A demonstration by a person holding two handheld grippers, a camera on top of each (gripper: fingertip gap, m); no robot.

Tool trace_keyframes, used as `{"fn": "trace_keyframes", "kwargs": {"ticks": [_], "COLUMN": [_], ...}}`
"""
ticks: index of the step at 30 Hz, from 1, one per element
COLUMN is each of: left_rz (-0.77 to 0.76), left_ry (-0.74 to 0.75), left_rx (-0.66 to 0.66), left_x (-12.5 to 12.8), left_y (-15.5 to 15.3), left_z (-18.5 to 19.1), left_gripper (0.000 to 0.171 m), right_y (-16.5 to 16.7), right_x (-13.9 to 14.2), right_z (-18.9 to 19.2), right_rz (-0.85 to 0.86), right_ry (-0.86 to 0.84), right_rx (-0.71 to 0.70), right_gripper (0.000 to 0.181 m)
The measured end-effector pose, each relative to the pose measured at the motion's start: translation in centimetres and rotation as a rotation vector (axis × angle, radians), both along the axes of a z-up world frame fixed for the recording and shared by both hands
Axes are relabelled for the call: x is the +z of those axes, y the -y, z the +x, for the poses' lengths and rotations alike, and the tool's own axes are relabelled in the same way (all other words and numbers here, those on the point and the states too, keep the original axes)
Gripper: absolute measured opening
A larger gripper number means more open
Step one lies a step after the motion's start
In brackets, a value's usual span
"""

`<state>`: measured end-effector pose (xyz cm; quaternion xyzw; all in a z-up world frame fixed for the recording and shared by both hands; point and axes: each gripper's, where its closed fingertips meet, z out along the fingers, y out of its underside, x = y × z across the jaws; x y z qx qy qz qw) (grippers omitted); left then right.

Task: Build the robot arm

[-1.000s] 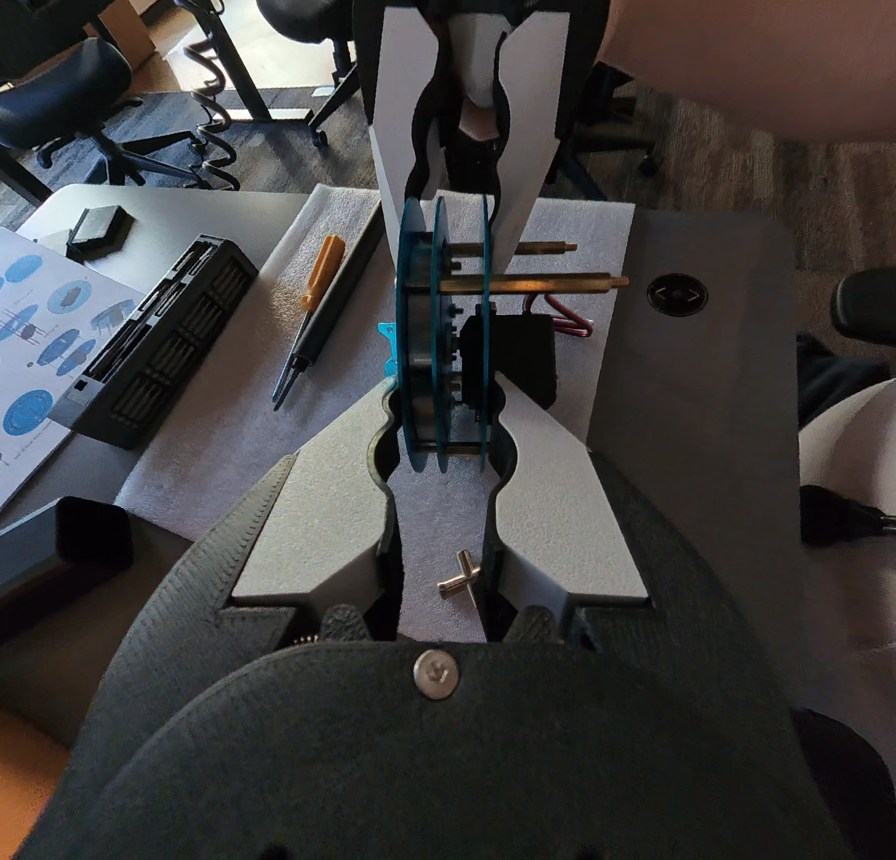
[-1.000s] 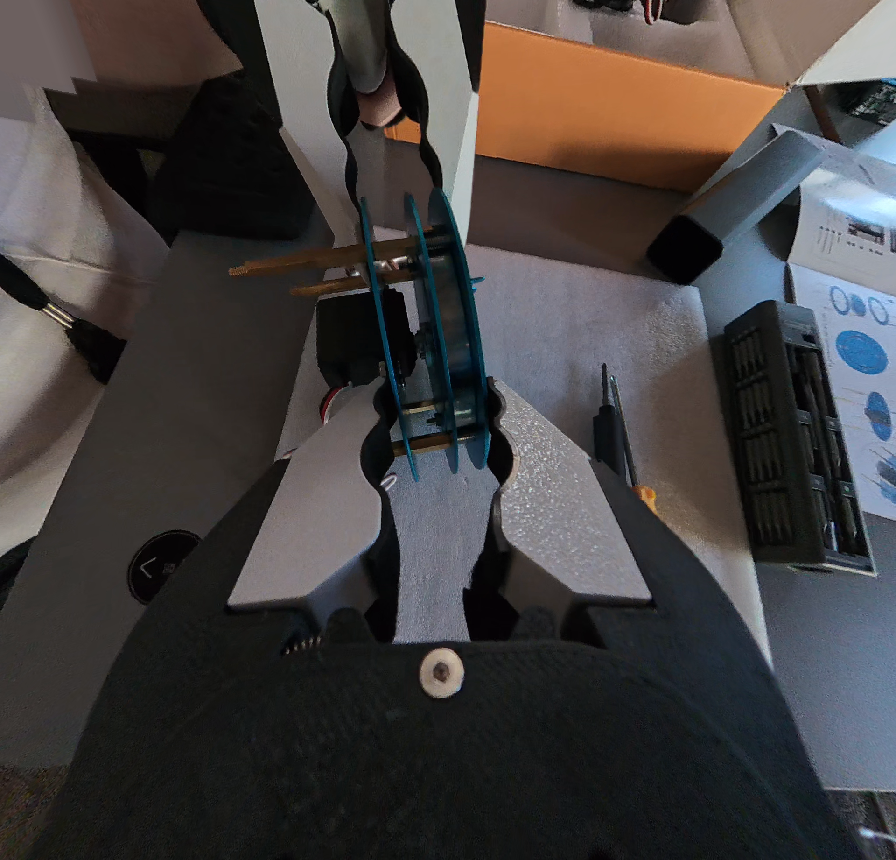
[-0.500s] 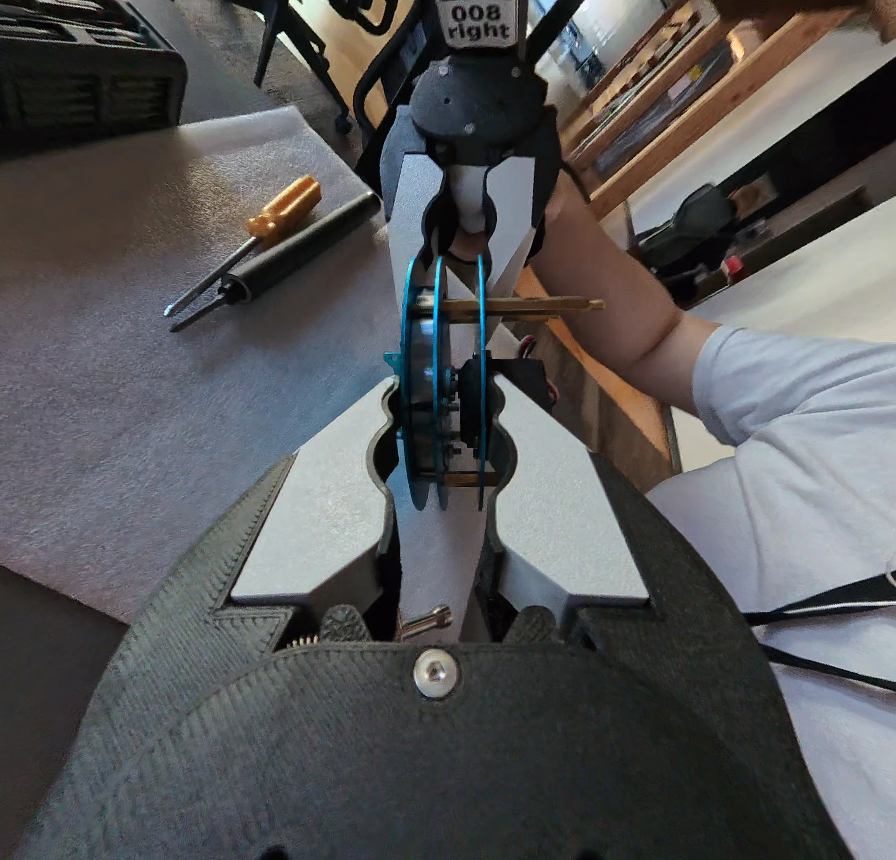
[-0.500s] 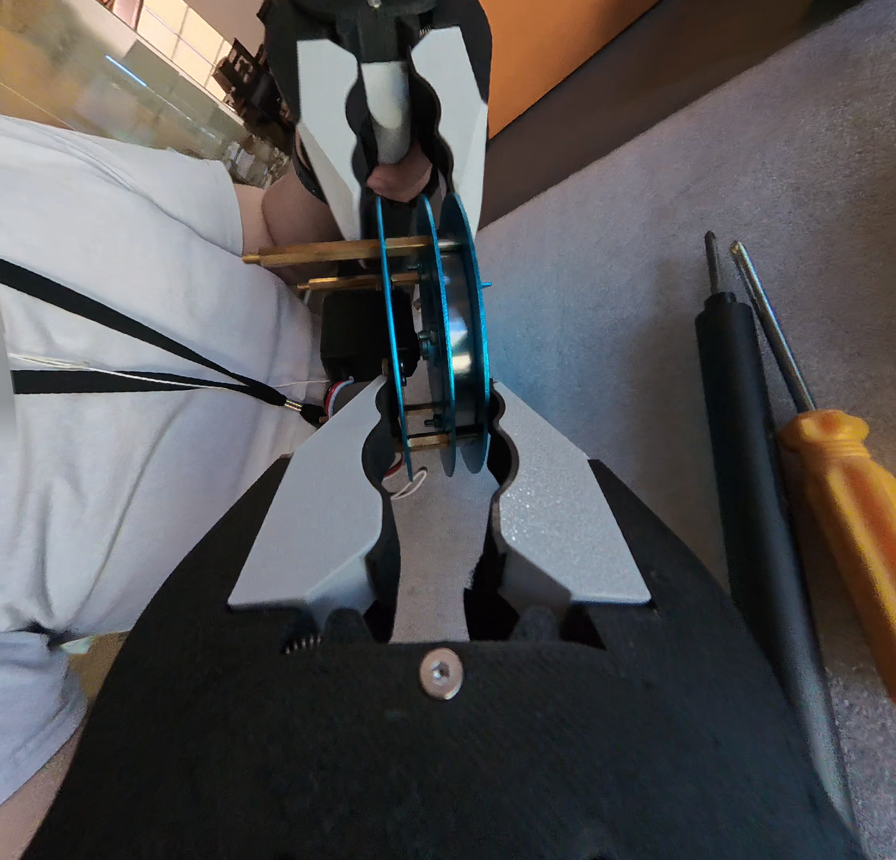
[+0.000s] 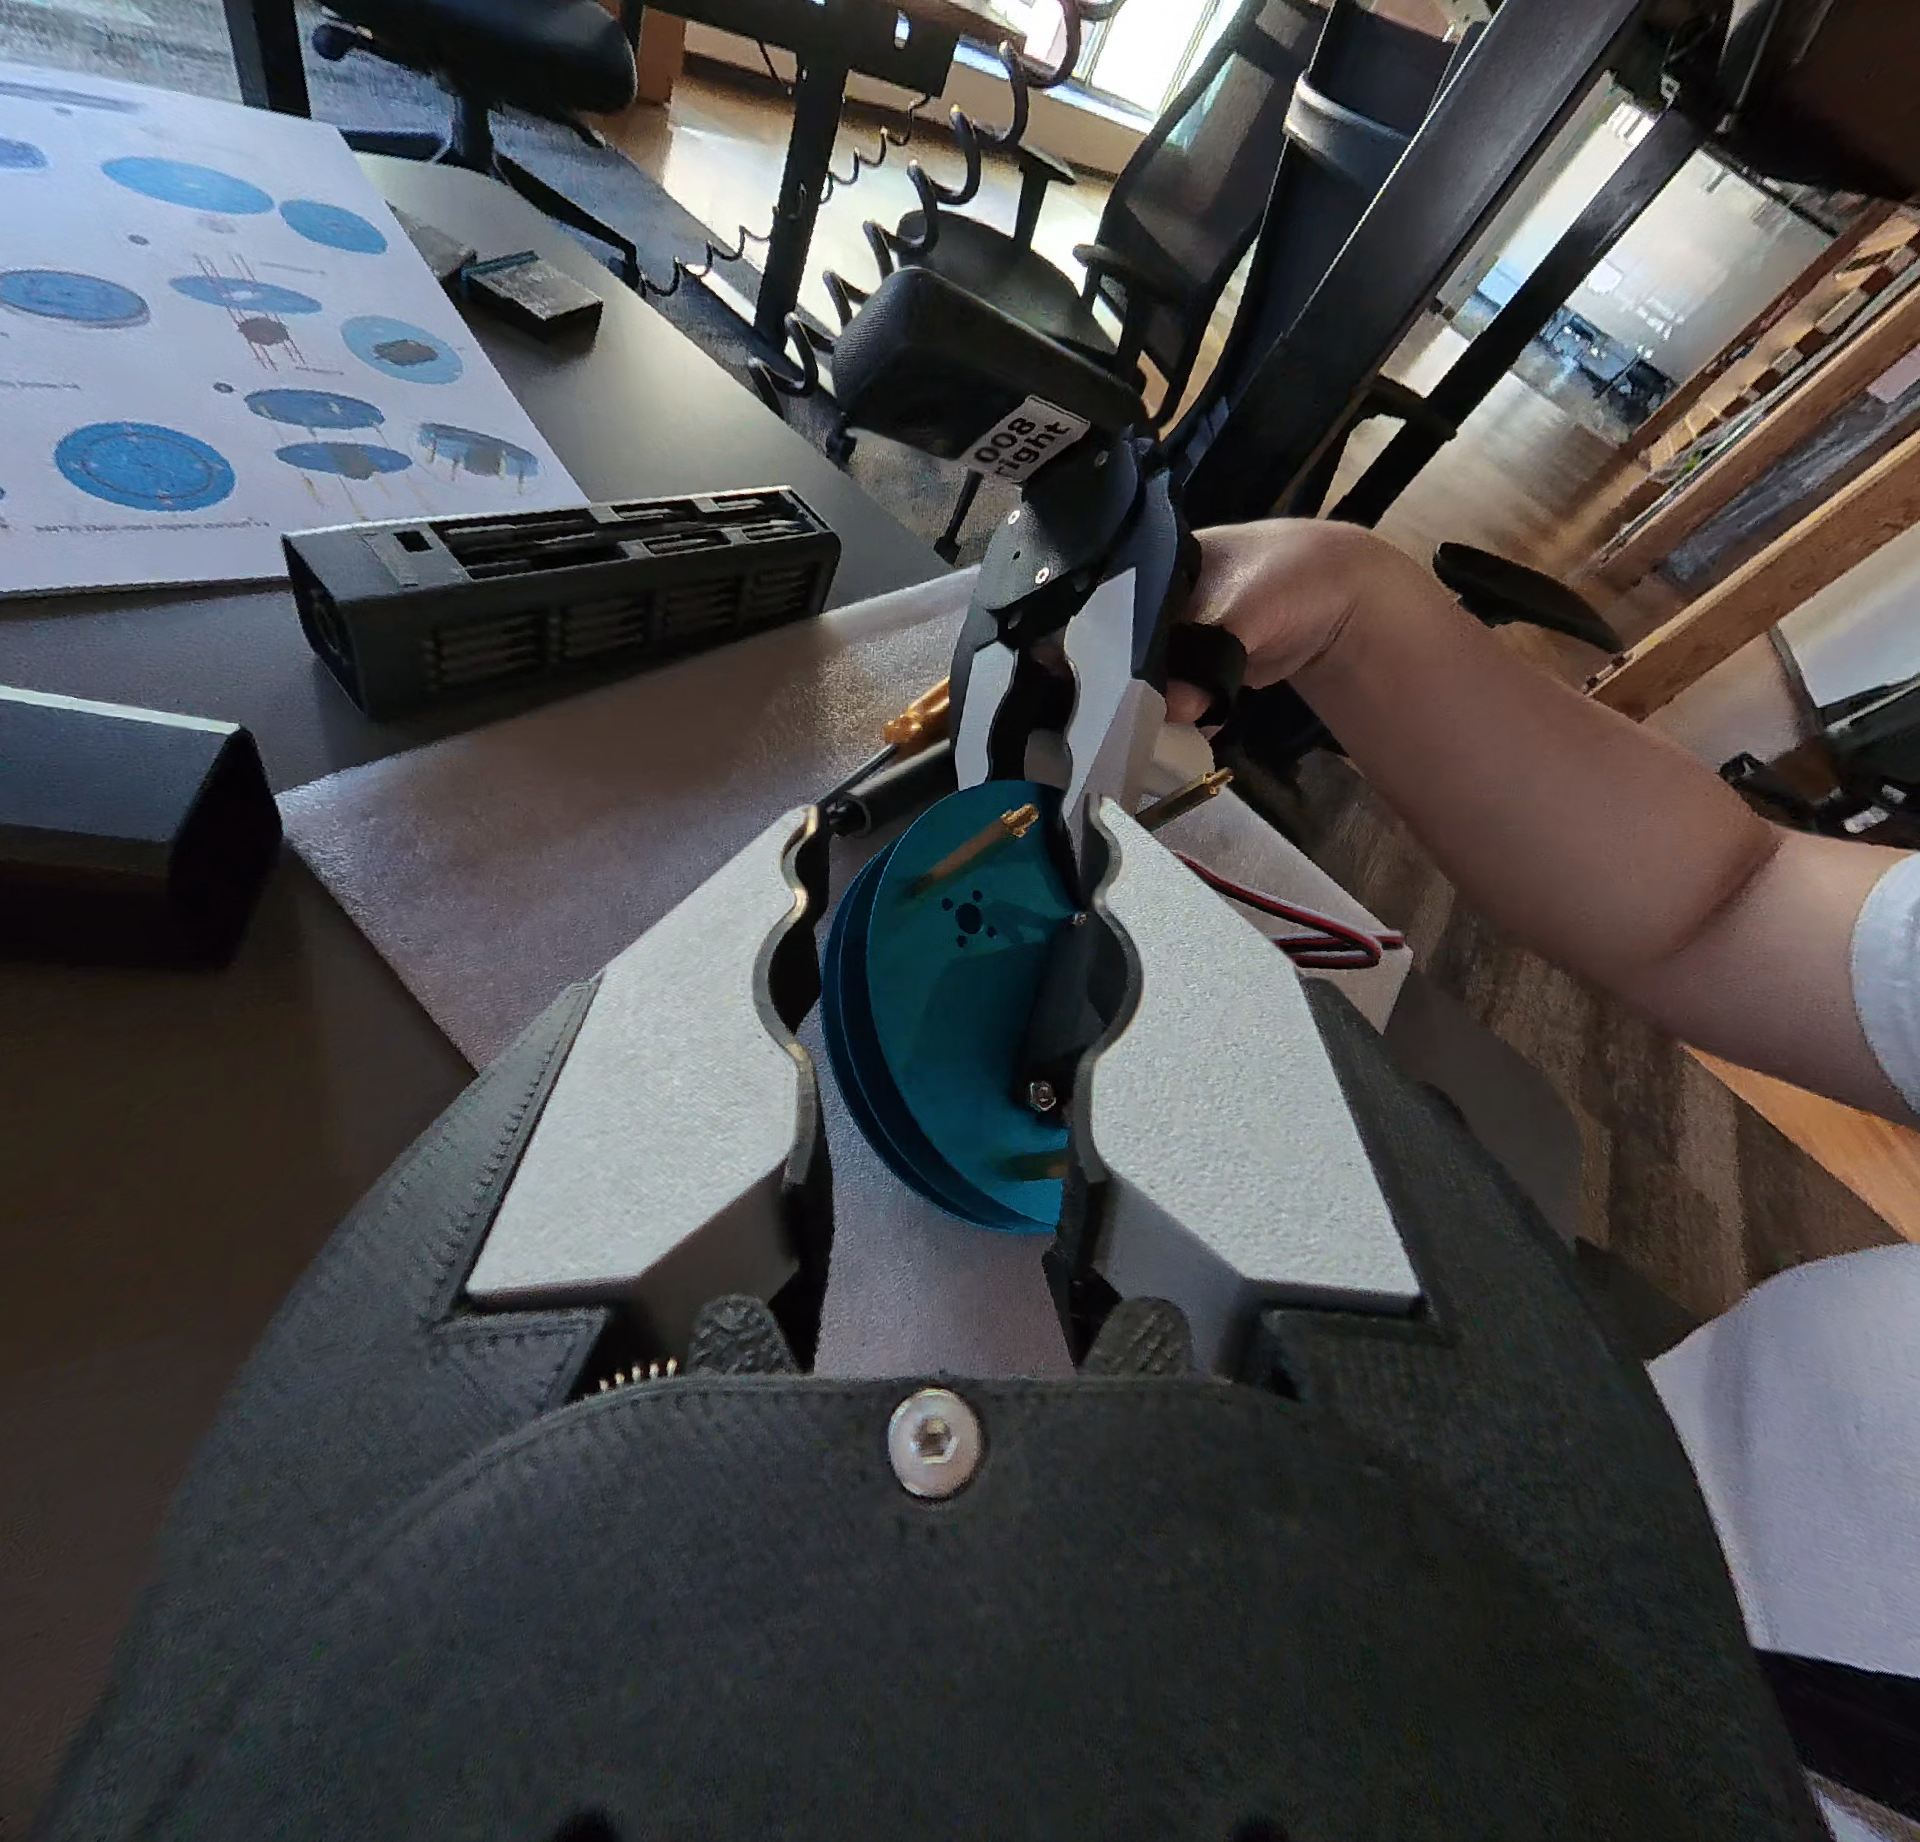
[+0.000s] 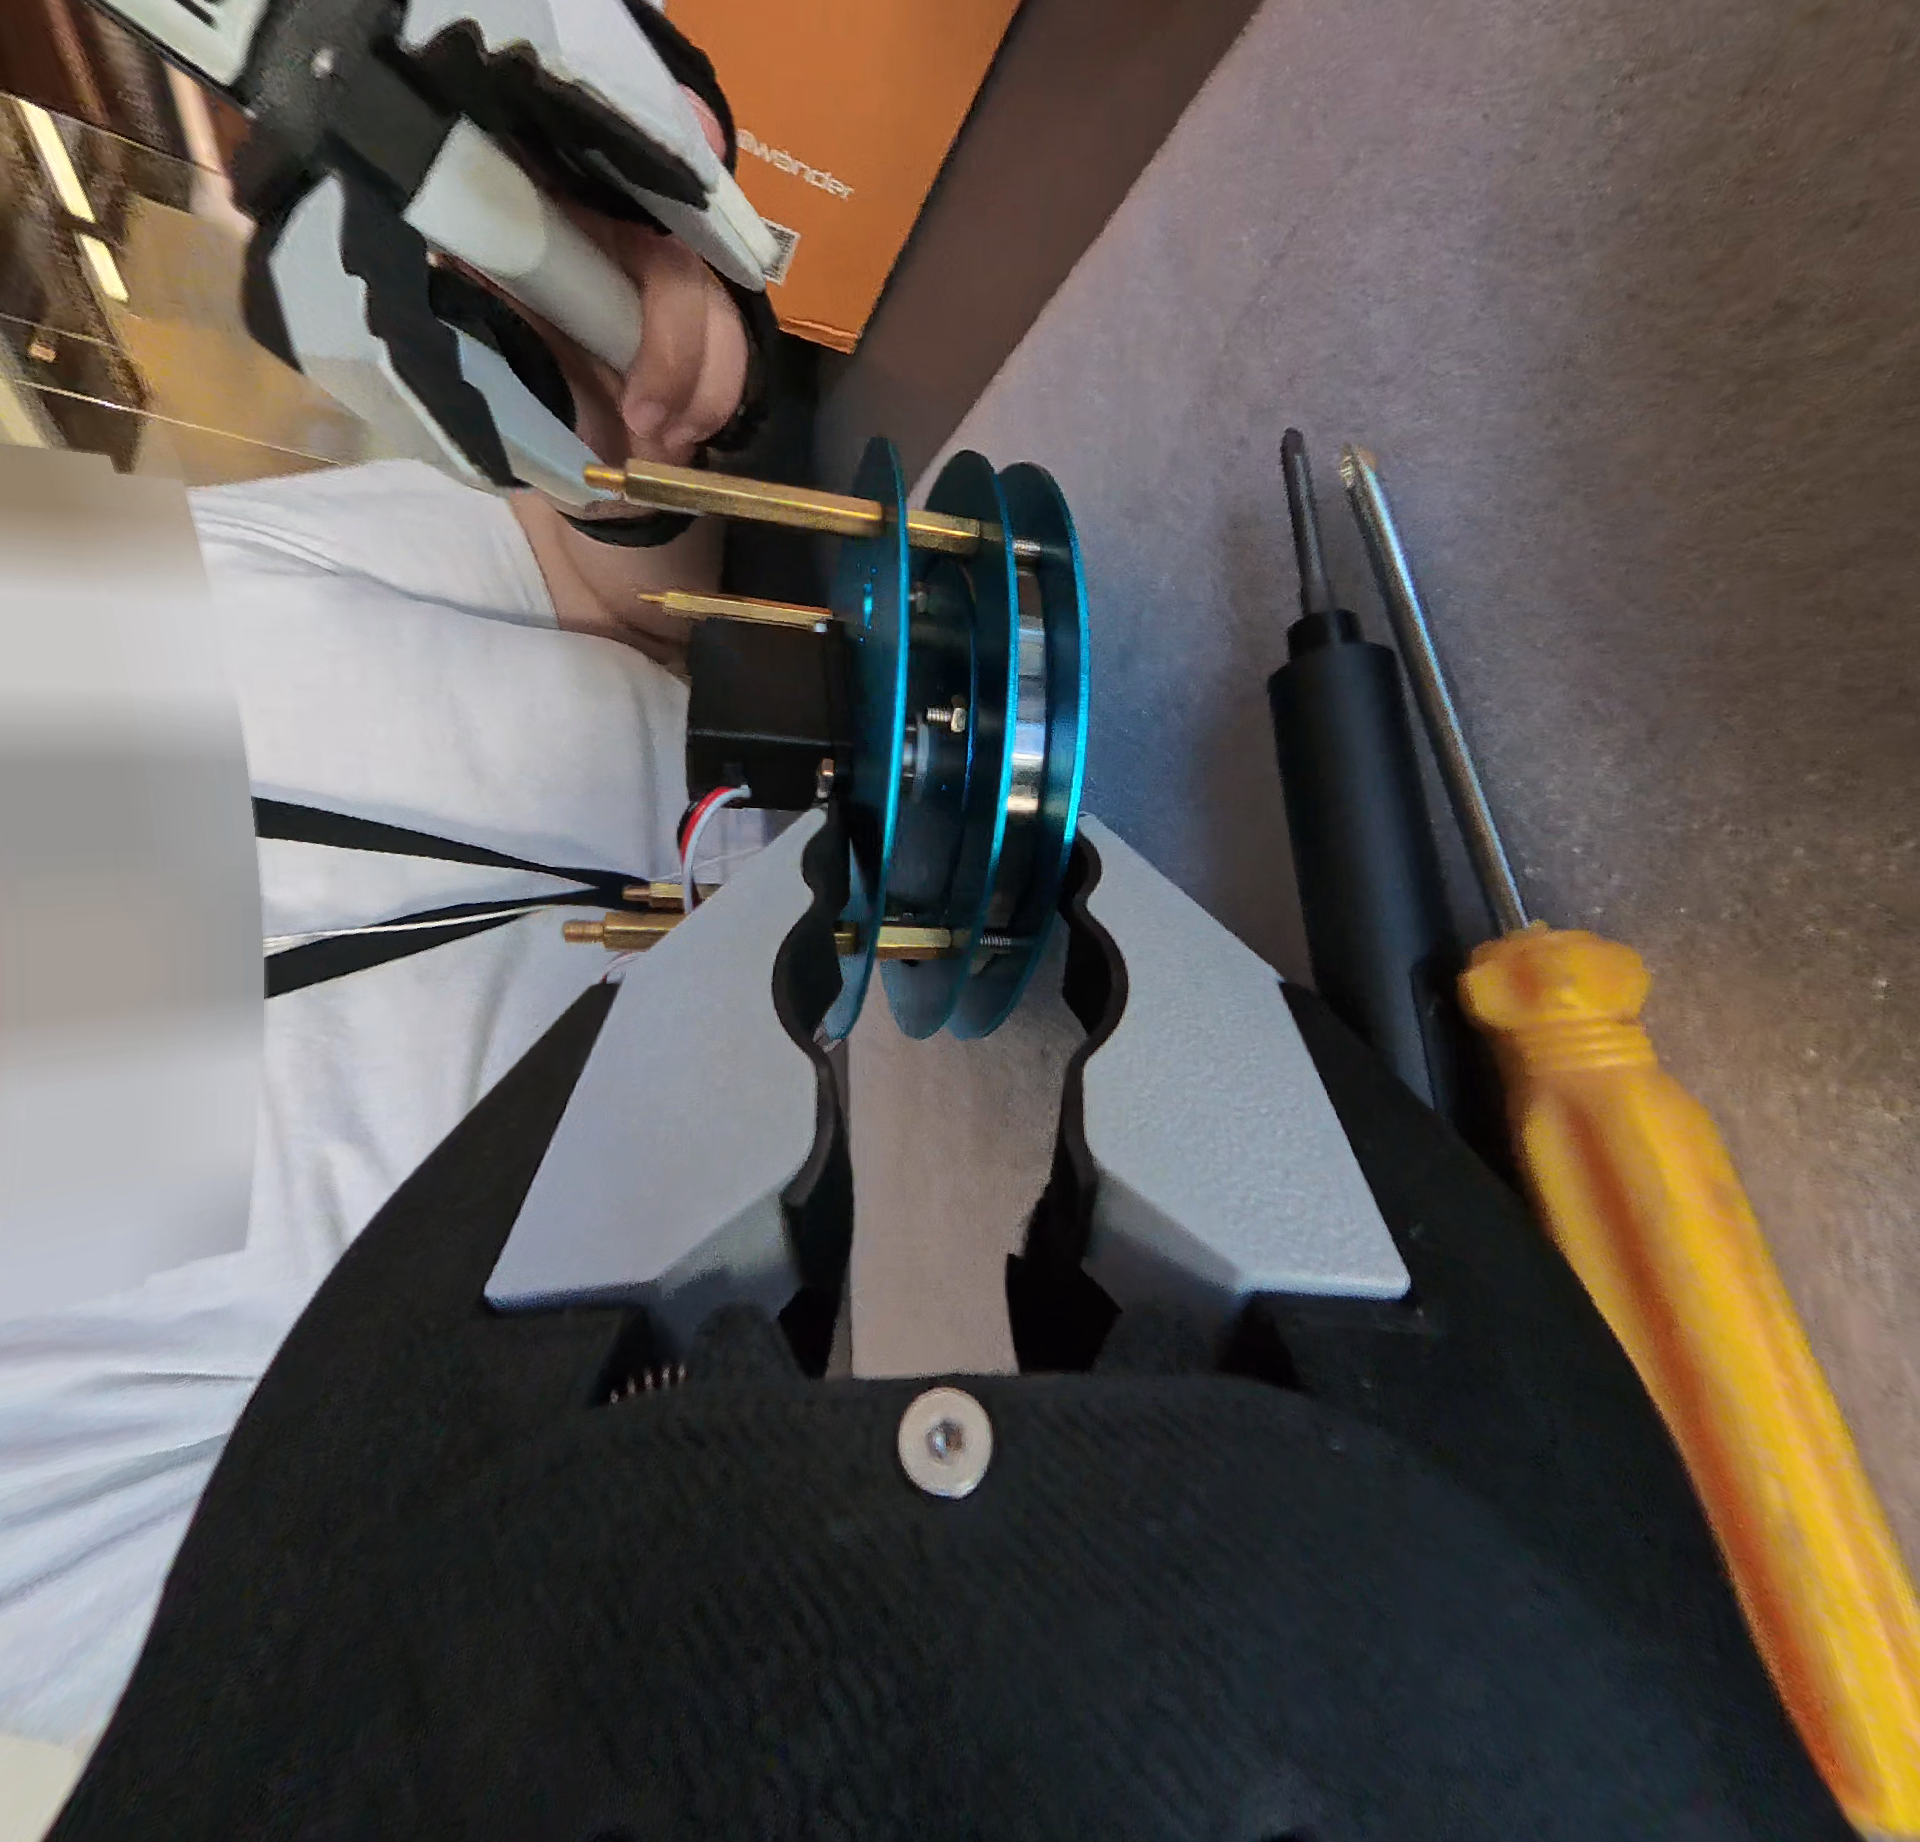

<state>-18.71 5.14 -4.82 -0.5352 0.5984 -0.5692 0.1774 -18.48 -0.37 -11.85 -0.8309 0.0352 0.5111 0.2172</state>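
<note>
Right gripper (image 6: 945, 919) clenched on the blue disc assembly (image 6: 966, 743), left gripper (image 5: 951, 971) parted around its discs; black bit case (image 5: 561, 587) lying open, bits slotted inside; two screwdrivers (image 6: 1382, 774) beside on grey foam mat (image 6: 1558, 338)

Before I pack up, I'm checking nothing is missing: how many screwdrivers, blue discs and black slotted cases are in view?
Screwdrivers: 2
Blue discs: 3
Black slotted case: 1
Total: 6
</note>
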Motion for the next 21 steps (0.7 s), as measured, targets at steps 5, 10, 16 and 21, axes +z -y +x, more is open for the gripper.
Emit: {"fn": "trace_keyframes", "kwargs": {"ticks": [5, 10, 16, 21], "left_rz": [0.008, 0.004, -0.015, -0.010], "left_ry": [0.036, 0.085, 0.028, -0.006], "left_rx": [-0.003, 0.006, 0.049, 0.055], "left_x": [0.2, 1.1, -0.6, -1.3], "left_y": [0.0, -0.1, -0.8, -1.0], "left_z": [0.2, -0.3, -0.9, -0.8], "left_gripper": [0.046, 0.045, 0.043, 0.042], "right_y": [-0.5, -0.6, -0.2, 4.3], "right_x": [0.4, 2.8, 10.1, 12.7], "right_z": [2.5, 3.1, 5.1, 5.2], "right_rz": [-0.015, 0.058, 0.615, 0.952], "right_ry": [0.196, 0.289, 0.506, 0.760], "right_rx": [-0.069, -0.229, -0.937, -1.314], "right_gripper": [0.045, 0.041, 0.032, 0.037]}}
